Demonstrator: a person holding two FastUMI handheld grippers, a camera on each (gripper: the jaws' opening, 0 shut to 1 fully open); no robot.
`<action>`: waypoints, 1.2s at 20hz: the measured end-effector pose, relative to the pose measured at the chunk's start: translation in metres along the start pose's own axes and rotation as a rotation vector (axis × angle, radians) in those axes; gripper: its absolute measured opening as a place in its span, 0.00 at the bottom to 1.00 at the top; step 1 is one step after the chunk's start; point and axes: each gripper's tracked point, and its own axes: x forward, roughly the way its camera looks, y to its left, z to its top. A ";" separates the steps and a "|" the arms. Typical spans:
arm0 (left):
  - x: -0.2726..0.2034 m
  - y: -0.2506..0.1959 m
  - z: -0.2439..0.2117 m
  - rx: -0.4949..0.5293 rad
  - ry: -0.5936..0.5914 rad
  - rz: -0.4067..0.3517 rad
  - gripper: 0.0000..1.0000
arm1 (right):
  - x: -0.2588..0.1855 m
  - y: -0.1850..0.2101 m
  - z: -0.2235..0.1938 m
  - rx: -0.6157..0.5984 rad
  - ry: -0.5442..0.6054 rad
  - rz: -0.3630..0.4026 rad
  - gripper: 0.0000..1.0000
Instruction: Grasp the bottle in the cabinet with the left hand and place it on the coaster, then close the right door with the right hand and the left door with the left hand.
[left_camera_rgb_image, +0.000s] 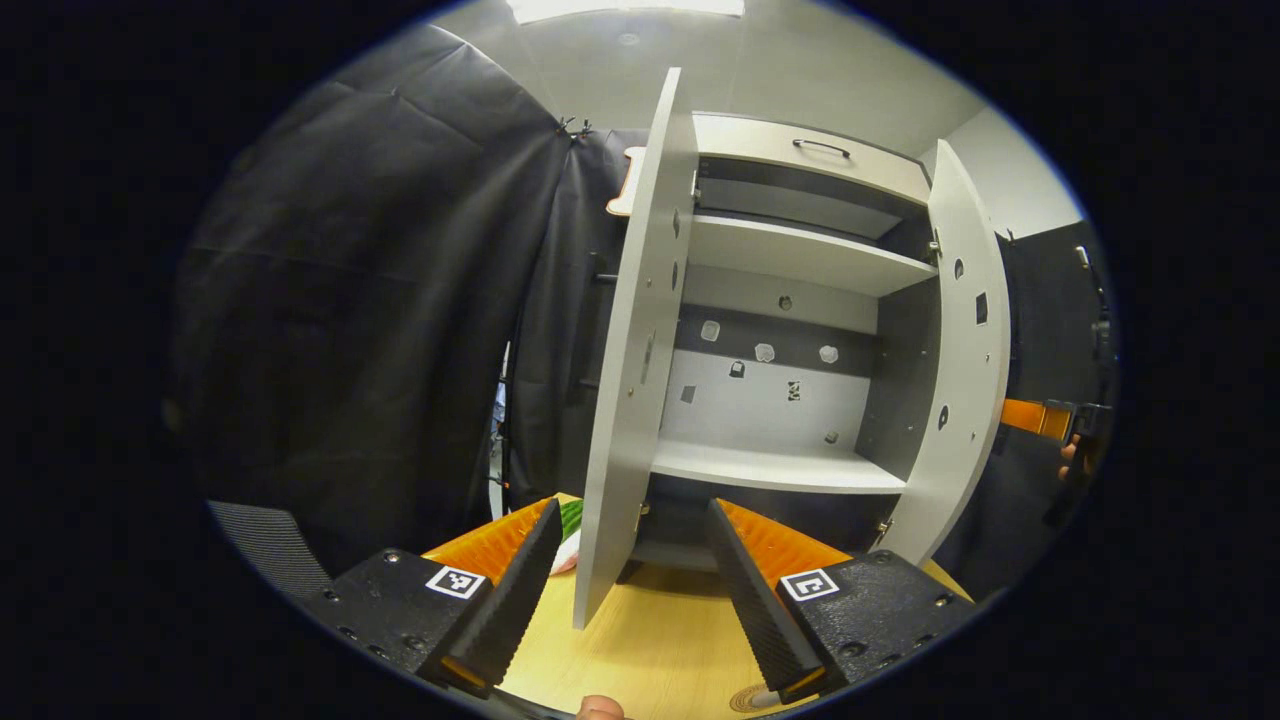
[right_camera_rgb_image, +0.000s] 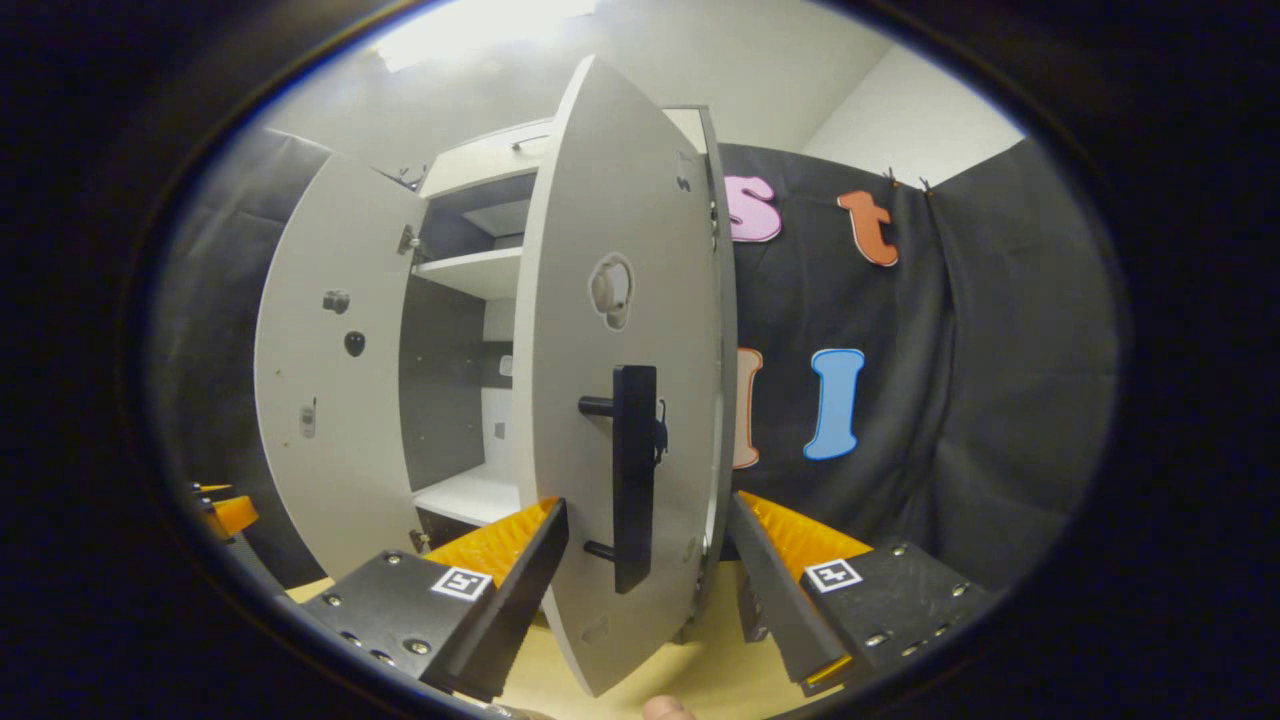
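The grey cabinet (left_camera_rgb_image: 790, 470) stands with both doors swung out and its shelves bare. In the left gripper view the left door (left_camera_rgb_image: 640, 330) shows edge-on, and my left gripper (left_camera_rgb_image: 633, 505) is open with that edge between its fingers, not pressed. A green and white object (left_camera_rgb_image: 570, 520) peeks out behind the door. A round ringed disc (left_camera_rgb_image: 748, 697) lies at the table's near edge. In the right gripper view my right gripper (right_camera_rgb_image: 648, 500) is open around the right door (right_camera_rgb_image: 620, 230), whose black handle (right_camera_rgb_image: 634, 470) sits between the fingers.
The cabinet rests on a light wooden tabletop (left_camera_rgb_image: 650, 640). Black cloth hangs to the left (left_camera_rgb_image: 370, 300) and to the right (right_camera_rgb_image: 950, 400). The right gripper (left_camera_rgb_image: 1045, 418) shows orange past the right door (left_camera_rgb_image: 965, 330); the left gripper (right_camera_rgb_image: 225, 512) sits low beside the left door (right_camera_rgb_image: 330, 380).
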 end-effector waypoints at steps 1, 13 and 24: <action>-0.001 0.002 0.000 -0.004 -0.001 0.004 0.92 | 0.000 0.004 0.000 0.002 0.000 0.010 0.98; -0.015 0.034 -0.006 -0.024 0.002 0.074 0.92 | 0.005 0.078 -0.003 -0.009 0.009 0.185 0.99; -0.009 0.046 -0.010 -0.035 0.001 0.116 0.92 | 0.006 0.116 -0.003 0.014 0.012 0.276 0.99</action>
